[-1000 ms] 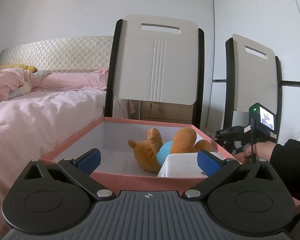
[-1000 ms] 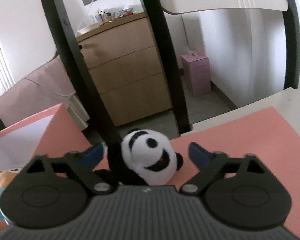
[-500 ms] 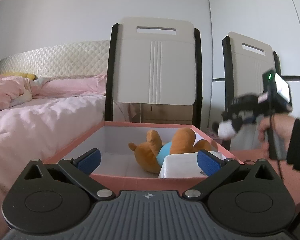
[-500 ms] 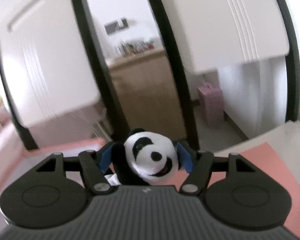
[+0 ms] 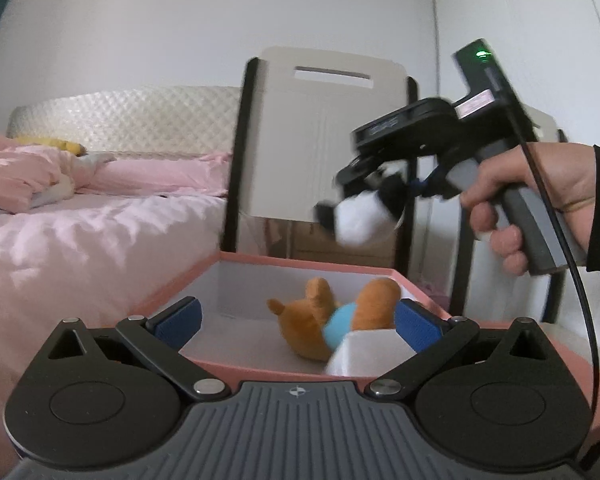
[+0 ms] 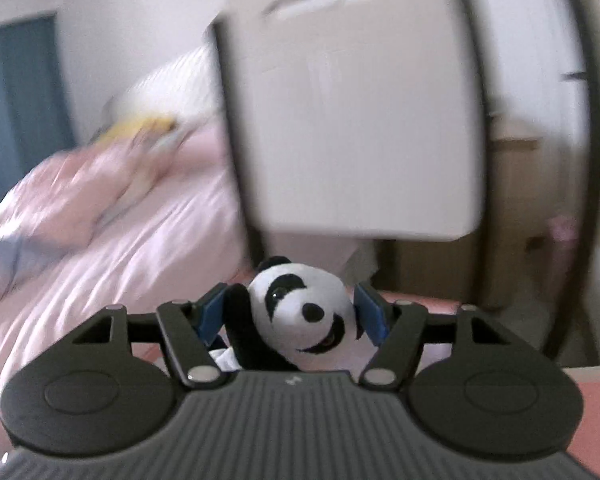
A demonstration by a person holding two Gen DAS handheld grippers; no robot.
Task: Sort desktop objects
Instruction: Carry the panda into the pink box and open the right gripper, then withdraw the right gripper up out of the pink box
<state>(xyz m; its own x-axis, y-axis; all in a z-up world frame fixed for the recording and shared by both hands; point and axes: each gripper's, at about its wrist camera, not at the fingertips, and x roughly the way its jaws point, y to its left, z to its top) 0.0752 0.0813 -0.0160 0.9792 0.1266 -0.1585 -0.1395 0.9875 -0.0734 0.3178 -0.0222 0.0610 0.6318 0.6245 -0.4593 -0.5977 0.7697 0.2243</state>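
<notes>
Now you have the panda plush [image 6: 300,312] clamped between the blue pads [image 6: 370,316] of the right gripper [image 6: 292,314], carried high above the far right corner of the pink box [image 5: 260,368]. Bring it further left and toward the near side until it hangs over the bare white floor of the box, left of the orange teddy bear [image 5: 332,320] and the white block [image 5: 364,354] lying in the right part. Lower it before you let go, so that the soft toy drops inside and does not catch on the rim or bounce off the bear. Hold your squeeze firm until then; the plush is gripped by the head and its body hangs loose below, so a quick swing could work it free, I judge.

Your left gripper [image 5: 298,322] hangs at the near rim with its jaws spread wide and nothing between them; keep it there, out of the drop path.

Compared with a second ago, the panda has left the pink sheet on the table, the right pads have closed onto it, and your right hand [image 5: 540,204] has risen from low beside the box to well above it, against the white chair back [image 5: 324,140]. The left gripper has hardly shifted.
</notes>
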